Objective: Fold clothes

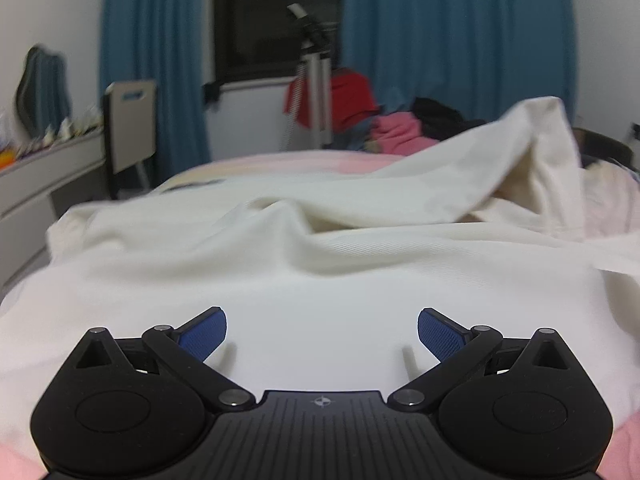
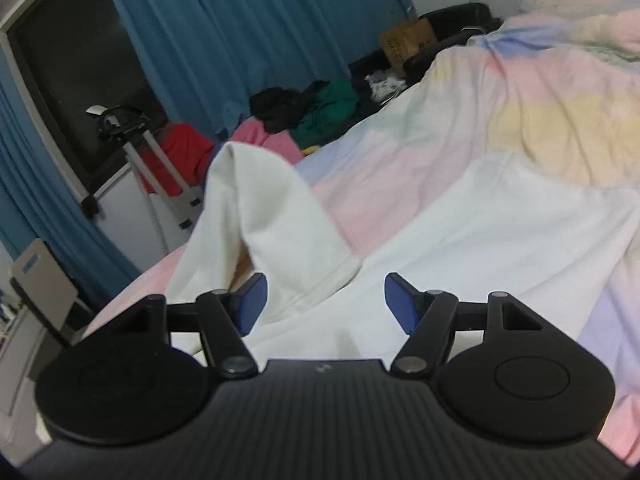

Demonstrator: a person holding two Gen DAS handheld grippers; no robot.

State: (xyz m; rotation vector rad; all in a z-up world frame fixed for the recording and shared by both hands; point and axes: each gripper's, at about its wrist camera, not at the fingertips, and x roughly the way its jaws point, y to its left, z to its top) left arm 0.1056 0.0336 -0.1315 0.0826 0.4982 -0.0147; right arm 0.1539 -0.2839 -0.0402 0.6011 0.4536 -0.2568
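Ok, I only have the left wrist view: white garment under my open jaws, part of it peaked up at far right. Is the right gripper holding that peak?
Observer: No. The right gripper is open, and the raised fold stands just ahead of its jaws, ungripped.
Operator: What is past that fold?
Observer: A pastel patchwork duvet running up the bed.
Operator: Anything beside the bed there?
Observer: A green garment in the clothes pile, and a cardboard box beyond it.
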